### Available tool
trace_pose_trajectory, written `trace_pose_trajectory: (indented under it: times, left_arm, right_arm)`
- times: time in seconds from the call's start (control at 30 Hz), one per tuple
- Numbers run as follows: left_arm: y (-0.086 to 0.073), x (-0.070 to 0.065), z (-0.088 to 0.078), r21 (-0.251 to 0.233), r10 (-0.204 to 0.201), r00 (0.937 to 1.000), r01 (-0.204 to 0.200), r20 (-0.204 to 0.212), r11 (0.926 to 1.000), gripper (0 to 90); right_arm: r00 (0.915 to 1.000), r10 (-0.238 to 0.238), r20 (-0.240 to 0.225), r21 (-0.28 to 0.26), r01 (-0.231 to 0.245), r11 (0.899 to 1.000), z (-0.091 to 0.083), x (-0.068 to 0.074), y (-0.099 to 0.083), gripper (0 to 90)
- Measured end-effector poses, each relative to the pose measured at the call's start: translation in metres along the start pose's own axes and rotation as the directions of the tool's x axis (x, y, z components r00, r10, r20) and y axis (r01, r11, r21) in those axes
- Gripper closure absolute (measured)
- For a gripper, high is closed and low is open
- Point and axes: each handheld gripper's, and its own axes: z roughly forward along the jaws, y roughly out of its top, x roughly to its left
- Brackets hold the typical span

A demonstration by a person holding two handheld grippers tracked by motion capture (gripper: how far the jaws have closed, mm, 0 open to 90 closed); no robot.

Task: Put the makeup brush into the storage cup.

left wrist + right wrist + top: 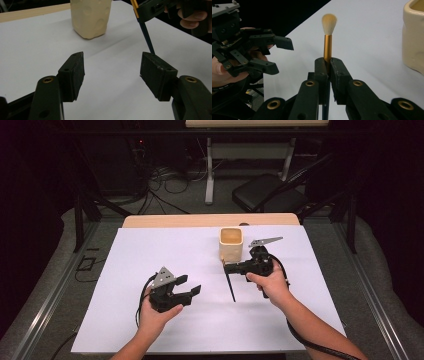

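**Brush gripped beside the cup**

High view: the right gripper [226, 267] clamps a brush [230, 285] just beside the cup [231, 243], probably for dropping it in; its bristles are hard to make out. The left gripper [189, 286] hangs apart, jaws spread, holding nothing.

Left gripper view: the cup's rim is cut off.

Right gripper view: jaws pinch the gold ferrule, bristles up; the handle is hidden below

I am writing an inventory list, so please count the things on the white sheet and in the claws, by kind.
Brush: 1, clamped in the right claw
Cream cup: 1
Claws: 2, with the left claw open
Total: 4
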Motion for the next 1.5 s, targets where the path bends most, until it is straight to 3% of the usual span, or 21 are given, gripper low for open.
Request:
trace_pose_trajectory:
  times: [0.2, 0.4, 0.47, 0.57, 0.6, 0.63, 0.7, 1.07, 1.23, 1.5]
  left_arm:
    - [0.001, 0.002, 0.008, 0.02, -0.007, 0.9999, 0.006, 0.011, 0.9998, 36.9]
    - [0.003, 0.004, 0.013, 0.014, -0.045, 0.9982, 0.045, 0.04, 0.9989, 36.3]
    - [0.004, 0.004, 0.013, 0.01, -0.063, 0.9967, 0.063, 0.051, 0.998, 36.3]
    - [0.005, 0.006, 0.015, -0.001, -0.12, 0.9881, 0.121, 0.095, 0.9927, 37.7]
    - [0.005, 0.006, 0.015, -0.001, -0.12, 0.9881, 0.121, 0.095, 0.9927, 38.0]
    - [0.005, 0.008, 0.016, 0.002, -0.156, 0.9799, 0.157, 0.124, 0.9875, 38.8]
    - [0.005, 0.01, 0.017, 0.01, -0.188, 0.9703, 0.189, 0.153, 0.982, 40.3]
    - [0.002, 0.016, 0.027, 0.015, -0.295, 0.9155, 0.303, 0.273, 0.9529, 46.5]
    - [0.003, 0.015, 0.031, 0.013, -0.305, 0.9065, 0.315, 0.292, 0.9491, 49.2]
    - [0.004, 0.013, 0.036, 0.015, -0.306, 0.9031, 0.316, 0.301, 0.9485, 51.9]
  right_arm:
    - [1.0, -0.001, 0.0, -0.01, 0.001, 1.0, 0.001, 0.001, -0.001, 83.9]
    - [1.0, -0.001, 0.002, -0.023, 0.001, 1.0, 0.002, 0.002, -0.002, 83.9]
    - [1.0, -0.001, 0.001, -0.03, 0.001, 1.0, 0.001, 0.003, -0.002, 83.9]
    - [1.0, 0.0, 0.002, -0.039, 0.0, 0.999, 0.001, 0.003, -0.001, 83.9]
    - [1.0, -0.001, 0.001, -0.042, 0.001, 0.999, 0.0, 0.003, -0.001, 83.9]
    - [1.0, 0.003, 0.0, -0.048, -0.003, 0.999, 0.0, 0.004, -0.001, 83.8]
    - [1.0, 0.005, 0.003, -0.055, -0.004, 0.998, 0.0, 0.004, 0.0, 83.9]
    - [0.9993, 0.038, 0.001, -0.091, -0.038, 0.995, 0.002, 0.002, -0.002, 83.9]
    - [0.998, 0.063, -0.002, -0.111, -0.063, 0.992, 0.002, 0.001, -0.003, 83.9]
    - [0.9944, 0.104, -0.018, -0.147, -0.105, 0.984, 0.002, -0.001, -0.004, 83.9]
